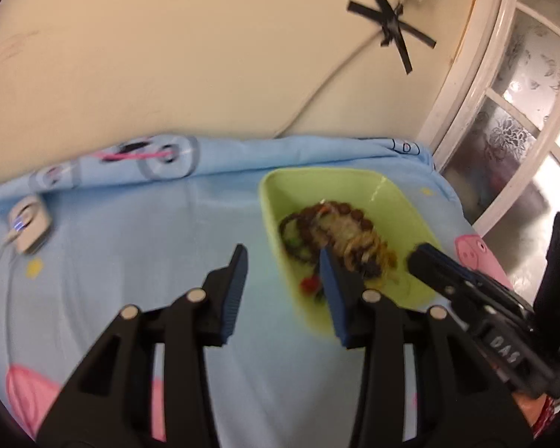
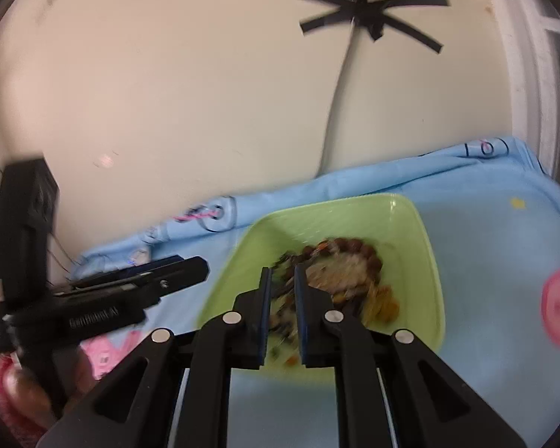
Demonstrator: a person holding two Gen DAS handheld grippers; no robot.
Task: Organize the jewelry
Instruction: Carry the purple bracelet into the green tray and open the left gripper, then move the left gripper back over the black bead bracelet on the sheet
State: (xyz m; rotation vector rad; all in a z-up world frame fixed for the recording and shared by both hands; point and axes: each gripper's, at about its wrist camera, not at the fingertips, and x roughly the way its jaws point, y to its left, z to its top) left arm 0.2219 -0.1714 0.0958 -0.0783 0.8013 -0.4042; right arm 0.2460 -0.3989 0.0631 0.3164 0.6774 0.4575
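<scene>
left wrist view - the green tray (image 1: 317, 173) sits on a blue cartoon-pig sheet (image 1: 149, 231) by the wall, and the jewelry (image 1: 339, 224) is heaped in the middle of it, brown beads, gold chains, a bit blurry. the left gripper (image 1: 283, 257) hangs over the tray's near-left edge, jaws spread with nothing between them. the right gripper (image 2: 280, 272) is over the pile - jaws pulled in tight, can't make out anything pinched there.

- We hold our left black two-finger gripper with blue pads (image 1: 283, 257) angled downward, jaws parted, nothing between them.
- Our right black two-finger gripper (image 2: 282, 272) tilts downward, jaws drawn together, empty.
</scene>
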